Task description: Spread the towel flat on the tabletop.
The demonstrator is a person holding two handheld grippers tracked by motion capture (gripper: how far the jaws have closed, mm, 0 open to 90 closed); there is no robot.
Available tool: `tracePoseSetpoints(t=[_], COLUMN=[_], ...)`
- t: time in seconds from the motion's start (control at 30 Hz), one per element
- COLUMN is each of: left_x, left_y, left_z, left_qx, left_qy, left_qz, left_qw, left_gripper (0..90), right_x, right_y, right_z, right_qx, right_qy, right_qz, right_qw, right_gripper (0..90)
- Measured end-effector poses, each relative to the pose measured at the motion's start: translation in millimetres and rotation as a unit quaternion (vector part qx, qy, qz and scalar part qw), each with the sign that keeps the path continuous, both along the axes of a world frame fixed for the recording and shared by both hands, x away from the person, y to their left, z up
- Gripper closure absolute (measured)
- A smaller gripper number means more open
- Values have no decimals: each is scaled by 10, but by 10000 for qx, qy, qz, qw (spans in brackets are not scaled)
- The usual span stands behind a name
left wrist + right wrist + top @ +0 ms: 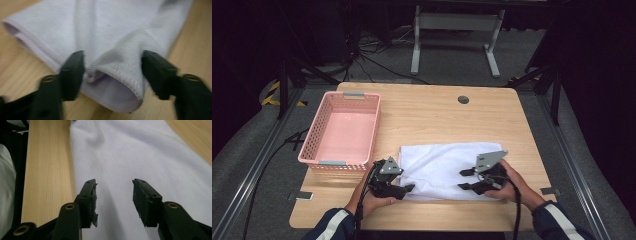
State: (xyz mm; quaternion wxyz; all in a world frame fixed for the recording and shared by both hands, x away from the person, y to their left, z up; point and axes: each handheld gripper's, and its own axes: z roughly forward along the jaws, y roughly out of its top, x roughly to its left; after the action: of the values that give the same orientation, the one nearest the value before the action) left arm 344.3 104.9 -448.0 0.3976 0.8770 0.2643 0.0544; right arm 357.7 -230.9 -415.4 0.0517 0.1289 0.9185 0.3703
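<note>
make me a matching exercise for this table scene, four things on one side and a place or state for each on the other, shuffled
Things:
1. pink basket
2. white cloth
3. left claw
4. right claw

Places or states:
A. folded, lying flat on the near part of the table
B. open above the cloth's right part, nothing between its jaws
C. nothing in it, at the table's left edge
D. open at the cloth's left corner, a fold of hem between its jaws

Pairs: 1-C, 2-A, 3-D, 4-B
</note>
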Motion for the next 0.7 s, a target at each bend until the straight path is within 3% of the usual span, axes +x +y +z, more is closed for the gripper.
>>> tracePoseSetpoints(t=[0.03,0.1,0.13,0.23,0.3,0.37,0.5,0.57,0.6,0.7], left_x=[-15,-66,-102,-188,-272,-321,-452,-469,-463,-437], left_y=[-8,-5,-2,52,118,151,261,293,303,280], left_z=[0,8,12,26,37,33,11,13,15,21], left_qx=[91,204,269,331,364,376,430,441,407,209], left_qy=[-67,-157,-212,-317,-401,-435,-444,-445,-434,-483], left_qz=[-22,-332,-333,-370,-441,-399,-386,-213,-145,70], left_qw=[9999,9991,9989,9983,9976,9975,9973,9978,9981,9986], left_gripper=[455,568,574,608,600,598,572,503,452,335], right_x=[44,84,81,18,-58,-91,-275,-378,-415,-367], right_y=[109,281,386,558,599,595,565,574,591,627], right_z=[-43,-123,-178,-286,-302,-291,-215,-191,-184,-150], right_qx=[19,-37,-106,-297,-399,-361,-282,-263,-349,-233], right_qy=[142,350,445,541,452,448,358,412,218,-2], right_qz=[84,190,335,627,782,848,1147,1427,1410,1086], right_qw=[9999,9992,9984,9961,9951,9947,9924,9886,9891,9938], right_gripper=[514,509,505,510,511,524,541,559,546,548])
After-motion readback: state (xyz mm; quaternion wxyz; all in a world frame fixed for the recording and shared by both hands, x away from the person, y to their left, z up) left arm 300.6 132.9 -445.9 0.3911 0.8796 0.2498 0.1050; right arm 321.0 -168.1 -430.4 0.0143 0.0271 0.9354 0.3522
